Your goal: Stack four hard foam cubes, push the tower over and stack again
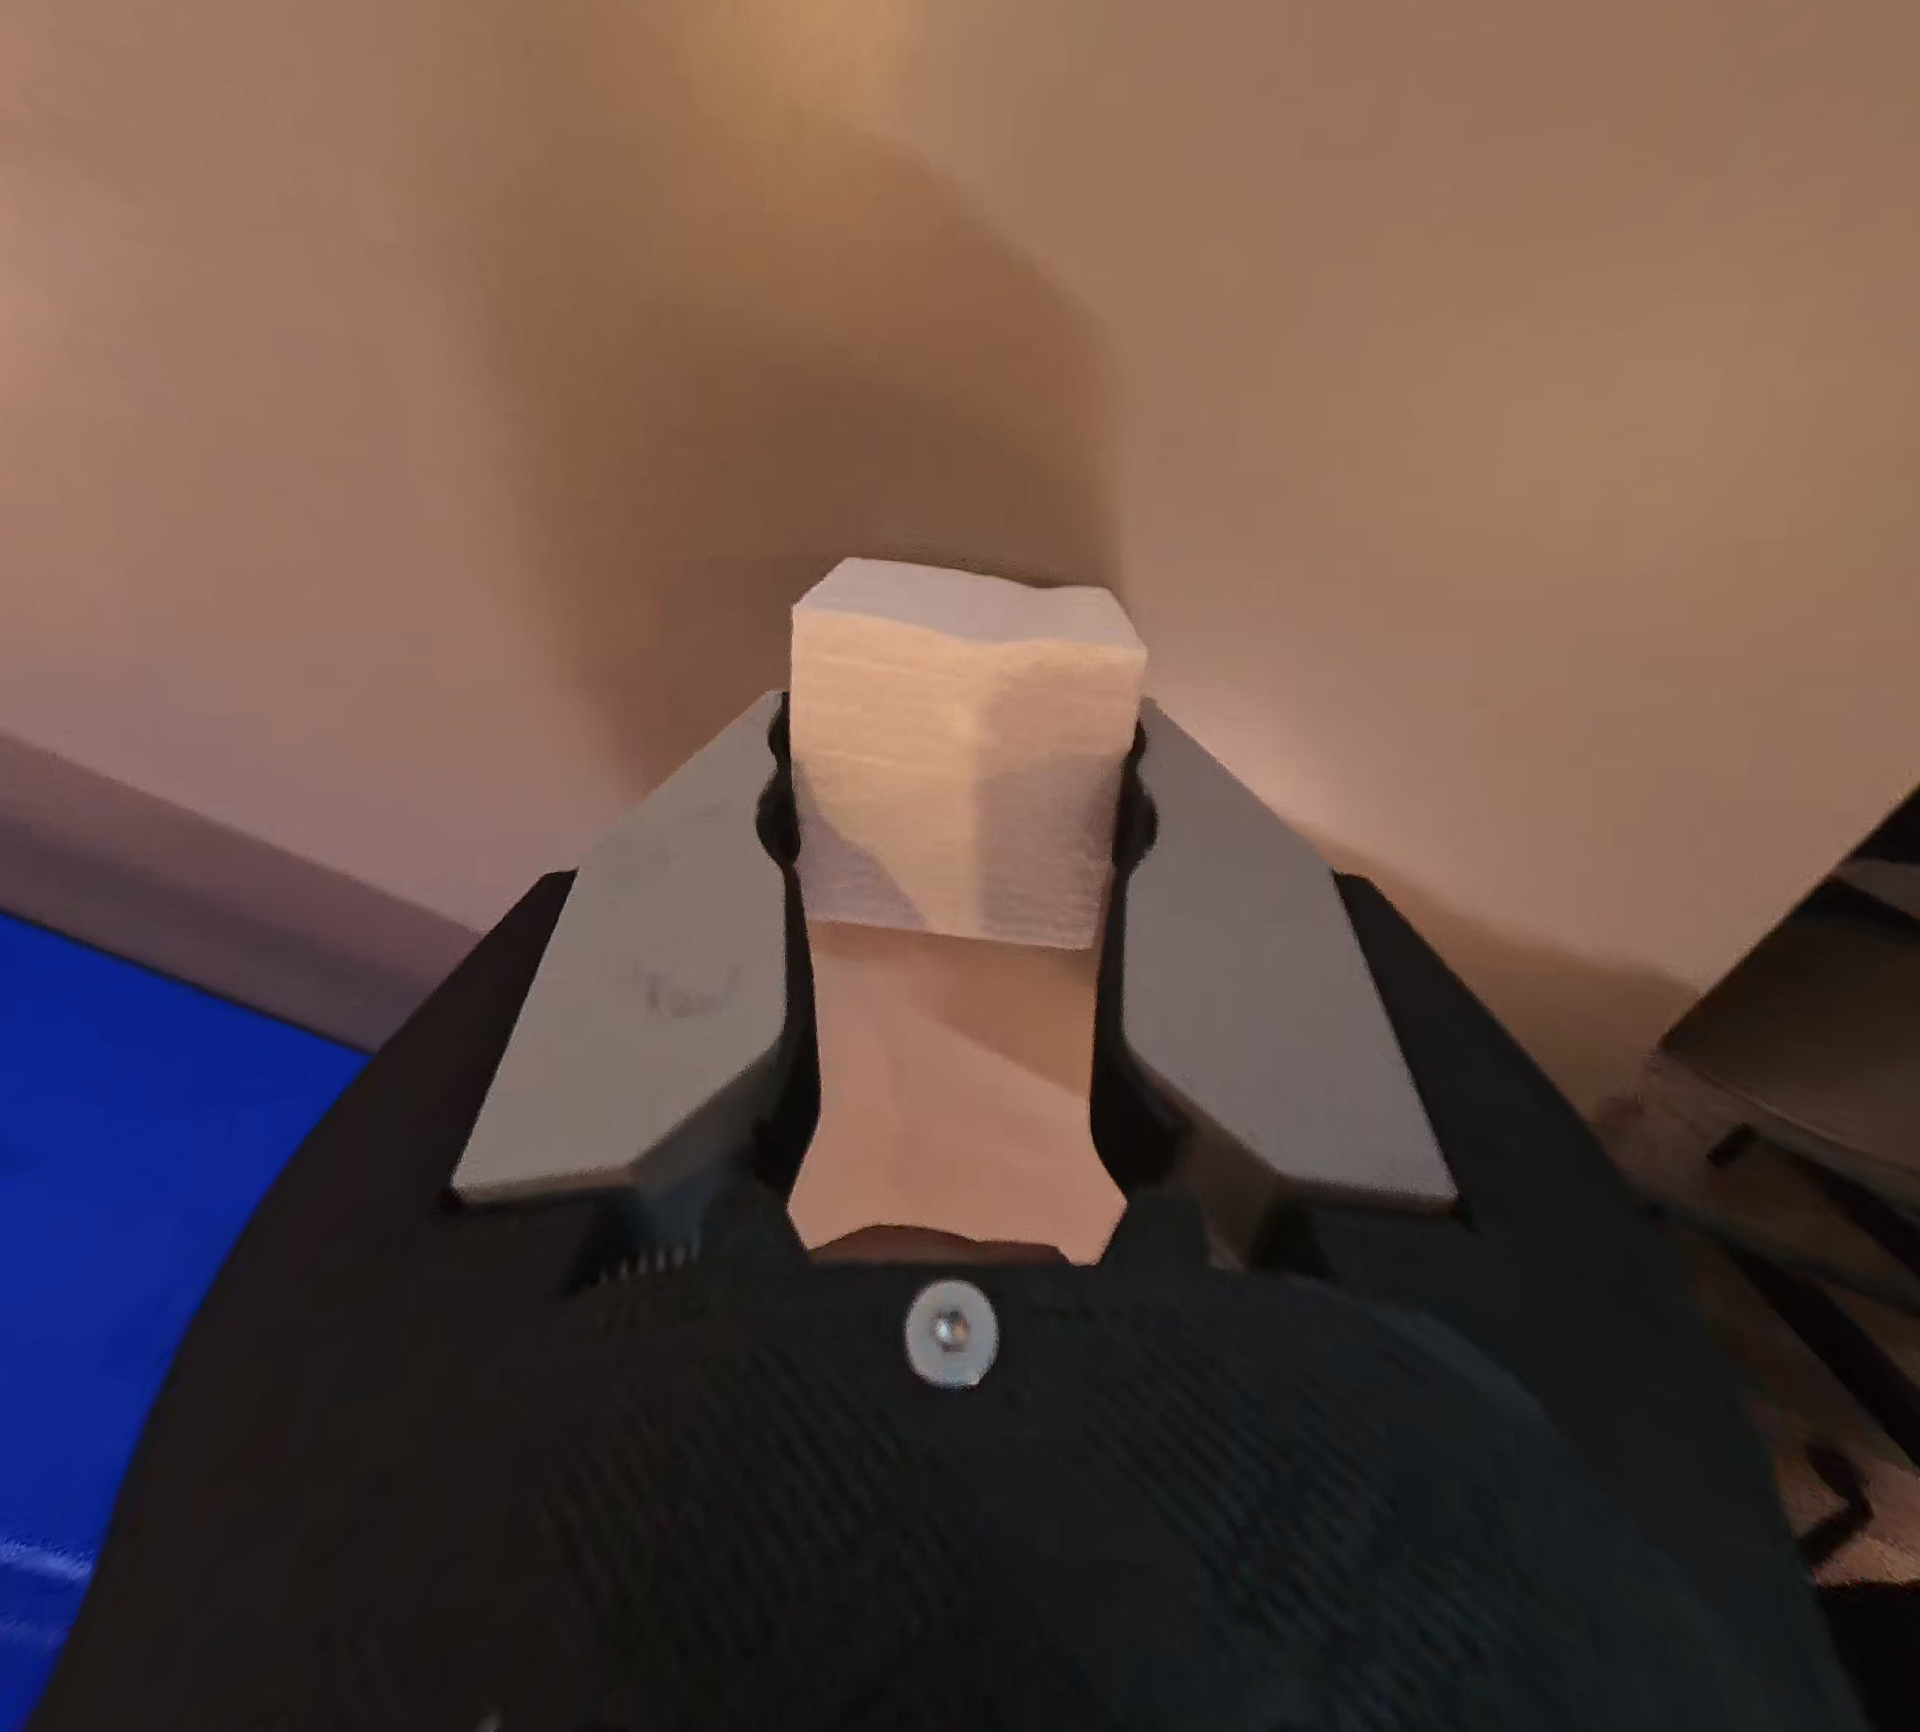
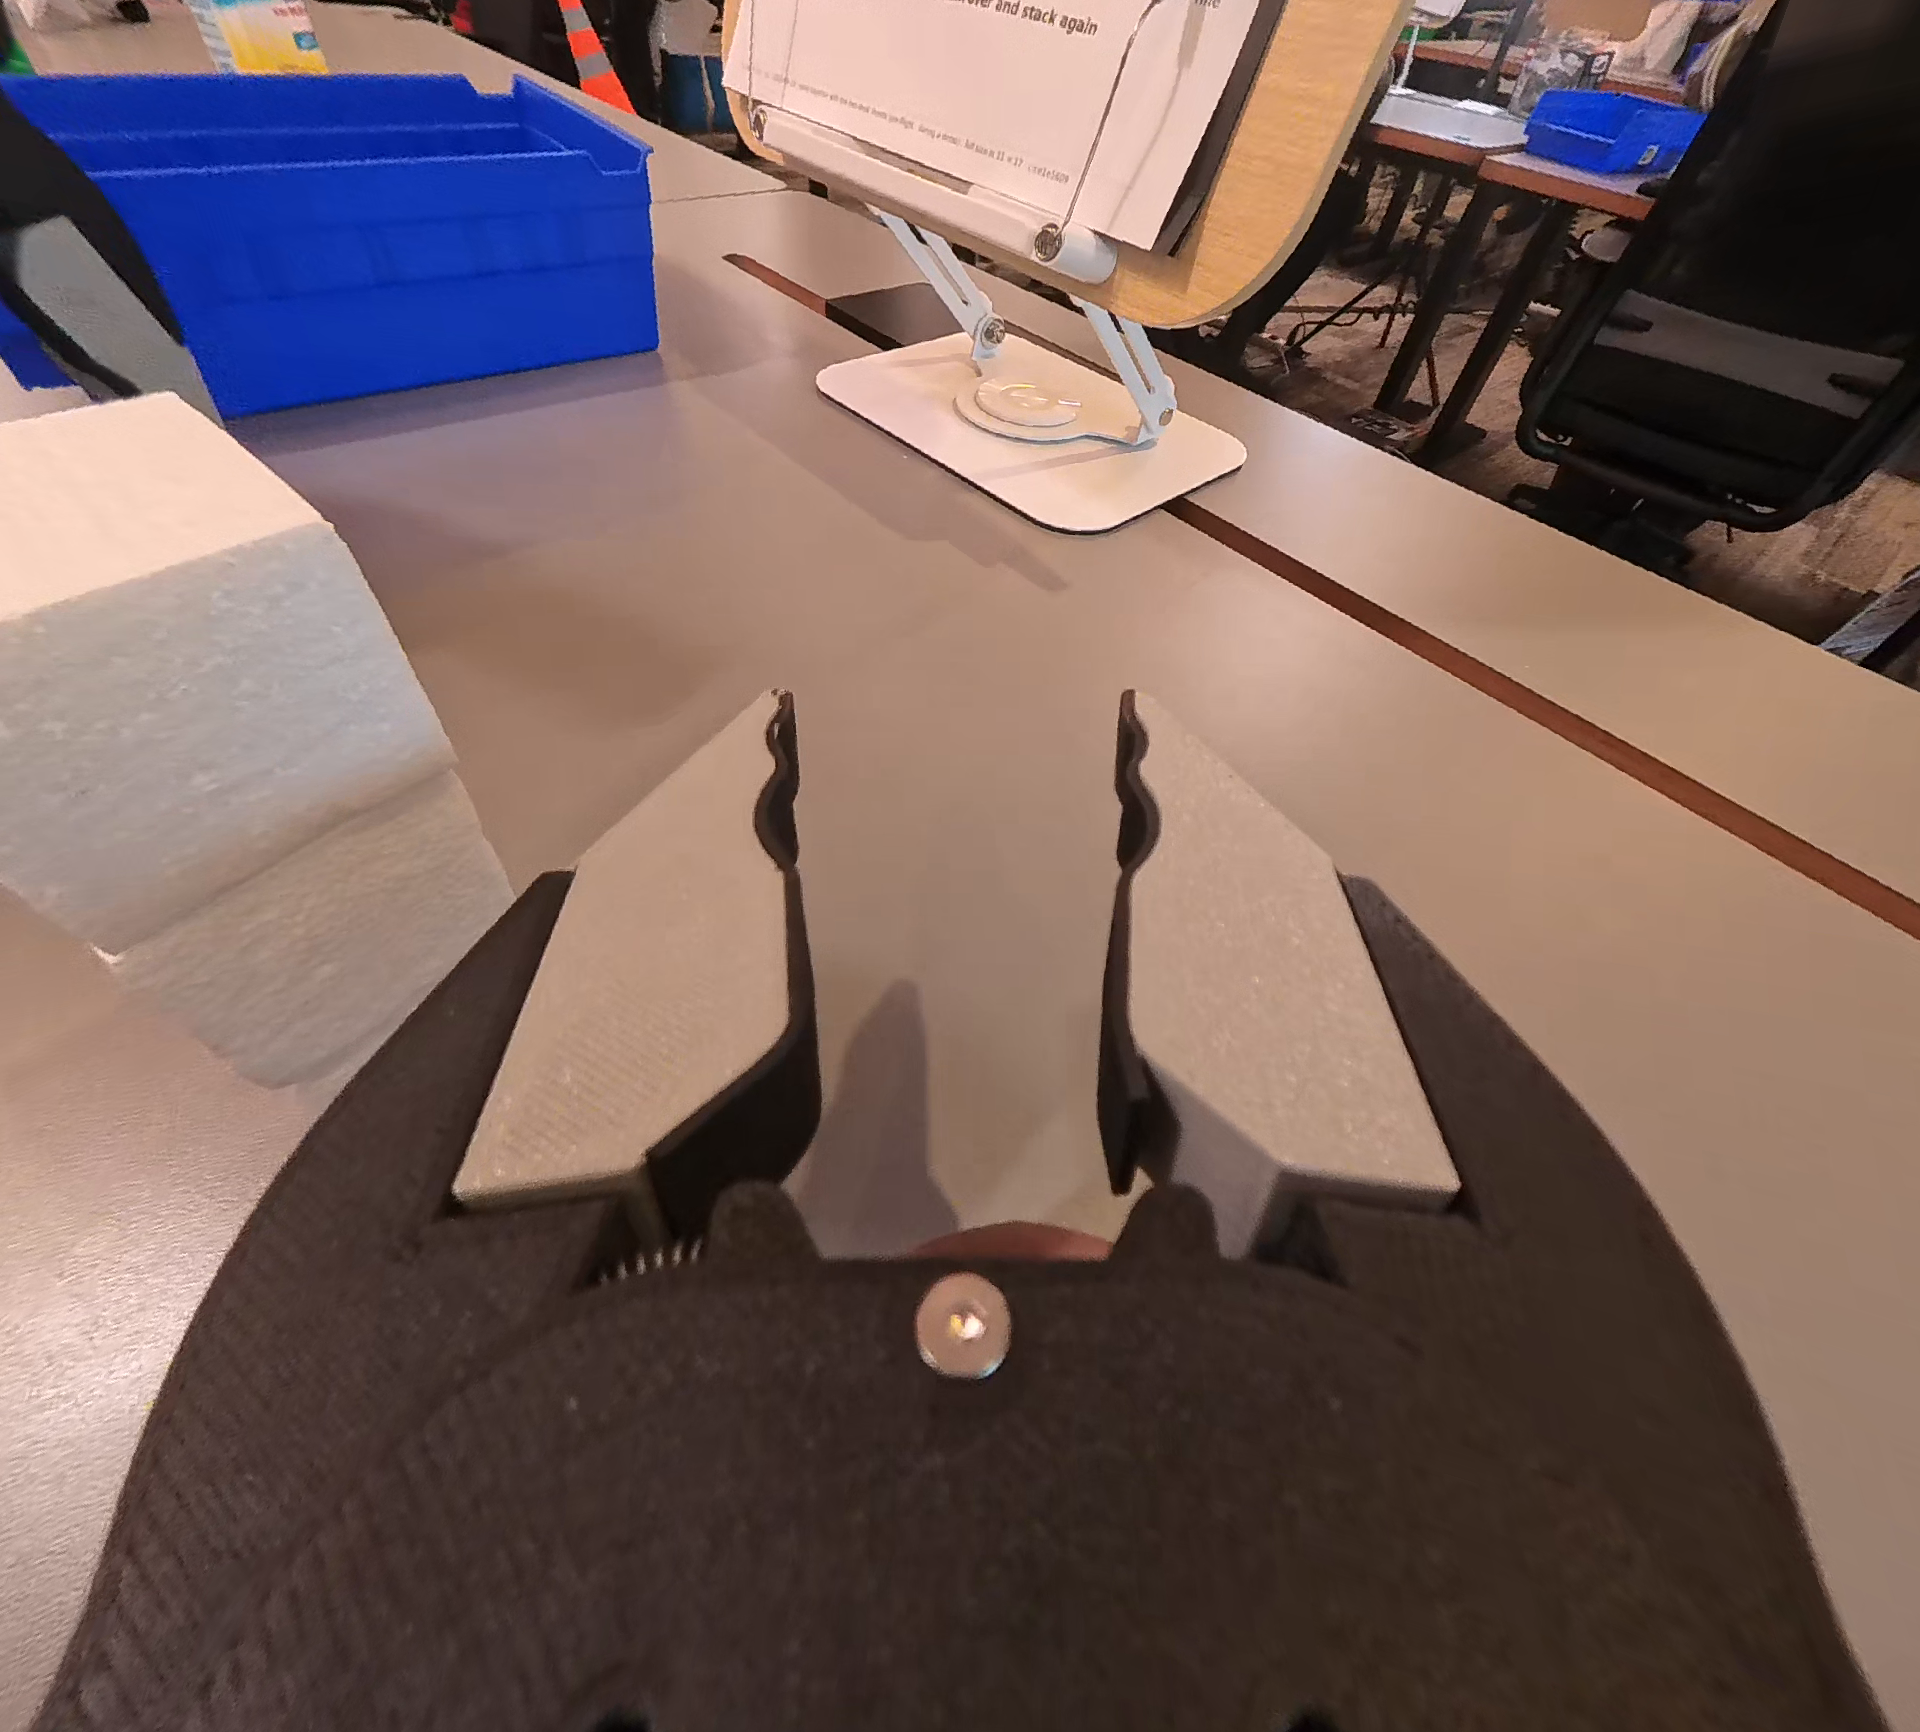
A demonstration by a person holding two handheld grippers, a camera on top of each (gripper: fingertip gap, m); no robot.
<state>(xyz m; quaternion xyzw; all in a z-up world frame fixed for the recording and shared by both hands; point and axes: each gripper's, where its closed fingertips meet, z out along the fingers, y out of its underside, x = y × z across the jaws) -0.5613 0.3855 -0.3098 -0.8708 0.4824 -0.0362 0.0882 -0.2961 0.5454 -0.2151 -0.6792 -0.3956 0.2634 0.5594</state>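
Note:
In the left wrist view my left gripper (image 1: 956,726) is shut on a white foam cube (image 1: 956,747), held between the fingertips above the tan table surface (image 1: 416,228), with its shadow on the surface behind it. In the right wrist view my right gripper (image 2: 956,726) is open and empty, low over the grey table (image 2: 935,602). Two white foam cubes lie at the left, one (image 2: 177,633) resting on another (image 2: 343,934). A dark part of the other gripper (image 2: 73,259) shows at the far left edge.
A blue bin (image 2: 364,228) stands at the back left; its blue shows in the left wrist view (image 1: 135,1267). A wooden document stand (image 2: 1060,51) on a white base (image 2: 1029,435) holds a printed sheet. Chairs and desks lie beyond the table edge (image 2: 1558,716). Some 35 cm of space lies between my two pairs of fingers.

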